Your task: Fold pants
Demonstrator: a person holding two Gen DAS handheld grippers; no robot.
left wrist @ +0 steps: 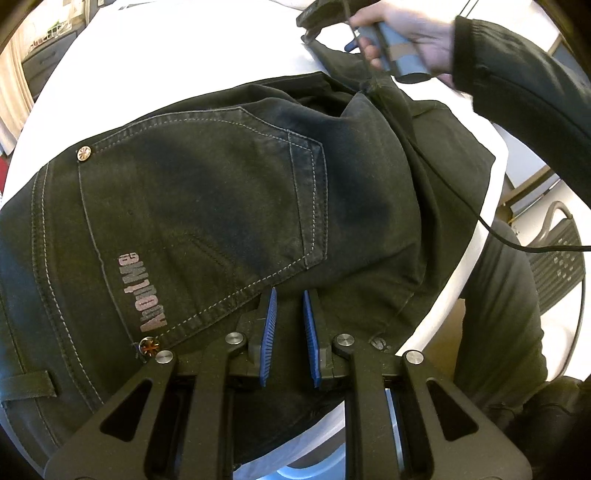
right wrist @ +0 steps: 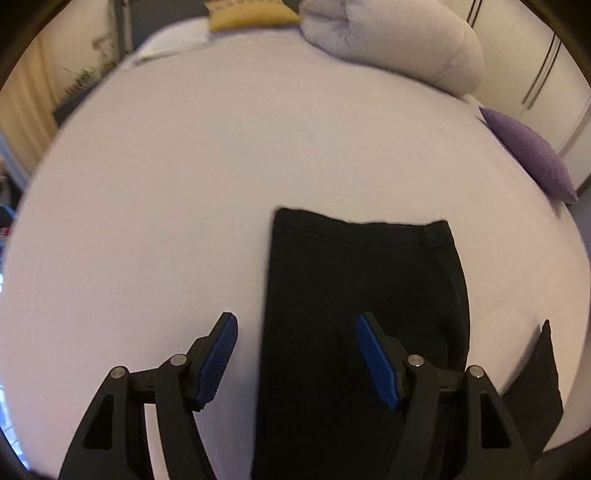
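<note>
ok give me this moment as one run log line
task: fold pants | left gripper: narrow gap, empty, over waist of pants | right gripper: open, empty, above leg hem | surface: white bed

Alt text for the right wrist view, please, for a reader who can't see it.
Open blue-padded right tongs hover over the hem end of a black pants leg lying flat on a white bed sheet, nothing gripped. A white duvet, a purple cushion and a yellow cushion sit at the far edge.
</note>
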